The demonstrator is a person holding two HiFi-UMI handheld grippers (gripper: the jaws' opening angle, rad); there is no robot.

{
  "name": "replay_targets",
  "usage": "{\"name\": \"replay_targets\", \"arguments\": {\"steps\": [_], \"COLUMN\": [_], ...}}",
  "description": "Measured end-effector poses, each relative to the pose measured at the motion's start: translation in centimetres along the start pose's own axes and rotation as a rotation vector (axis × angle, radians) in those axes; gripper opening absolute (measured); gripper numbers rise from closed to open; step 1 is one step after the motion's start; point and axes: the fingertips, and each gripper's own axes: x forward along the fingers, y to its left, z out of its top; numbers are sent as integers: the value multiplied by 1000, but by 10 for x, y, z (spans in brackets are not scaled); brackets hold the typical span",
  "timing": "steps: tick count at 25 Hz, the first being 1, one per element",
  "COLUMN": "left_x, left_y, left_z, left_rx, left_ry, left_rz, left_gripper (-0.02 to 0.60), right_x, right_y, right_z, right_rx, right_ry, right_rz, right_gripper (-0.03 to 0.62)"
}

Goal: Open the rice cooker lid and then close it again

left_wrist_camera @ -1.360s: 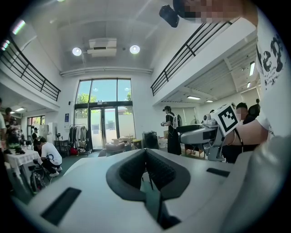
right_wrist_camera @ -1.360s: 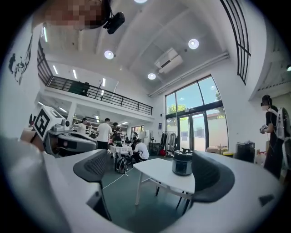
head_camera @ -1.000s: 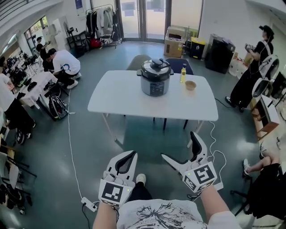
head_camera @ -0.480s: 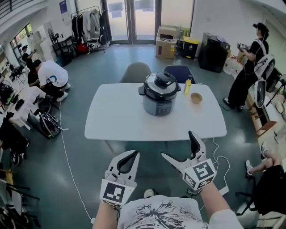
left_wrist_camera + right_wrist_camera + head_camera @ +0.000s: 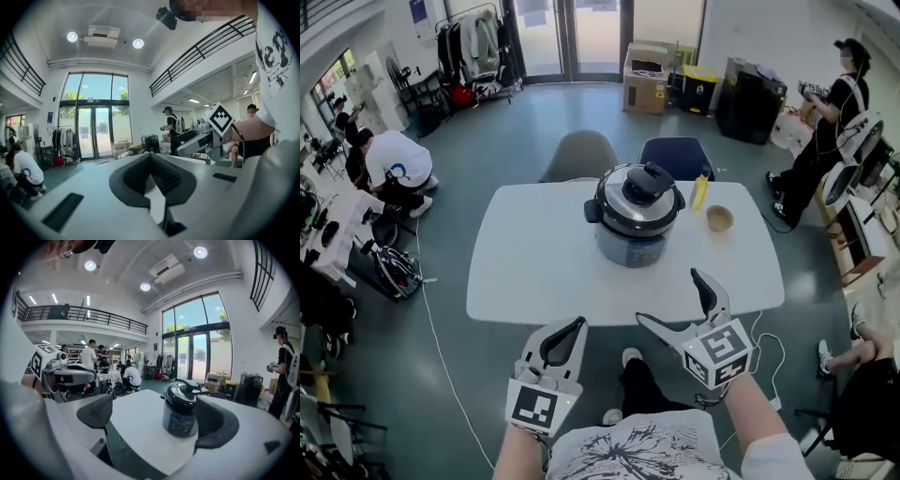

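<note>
The rice cooker [image 5: 635, 214] is silver with a black lid and knob. It stands with its lid down near the back middle of the white table [image 5: 534, 267]. Both grippers hang in front of the table's near edge, apart from the cooker. My left gripper [image 5: 572, 326] is shut with nothing between its pads; in the left gripper view its jaws [image 5: 150, 161] meet. My right gripper [image 5: 672, 300] is open and empty. The right gripper view shows the rice cooker [image 5: 182, 409] ahead, framed between its spread fingers [image 5: 96, 412], still at a distance.
A yellow bottle [image 5: 700, 192] and a small bowl [image 5: 720, 218] stand right of the cooker. Two chairs [image 5: 581, 155] sit behind the table. A person [image 5: 830, 117] stands at the right; others crouch at the left. Cardboard boxes [image 5: 645, 66] line the back wall.
The view has closed in on the table: cooker and table now look larger and nearer. Both grippers keep the same pose, left shut and right open.
</note>
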Motion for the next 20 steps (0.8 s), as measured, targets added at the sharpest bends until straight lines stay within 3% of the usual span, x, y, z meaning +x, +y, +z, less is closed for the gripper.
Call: {"name": "replay_targets", "arguments": {"steps": [8, 15, 20], "left_x": [132, 234, 285], "left_y": [63, 109, 137], "left_z": [9, 11, 10], "left_rx": [11, -12, -9], "left_ry": [-13, -16, -8], "left_rz": [53, 99, 111], "left_gripper": [14, 14, 13], "right_x": [112, 212, 275], "right_y": [-118, -217, -256], "right_z": [21, 27, 37], "right_rx": [-24, -44, -67], "right_ry": [130, 309, 406], "right_rz": [57, 95, 125], "right_gripper": [528, 500, 479]}}
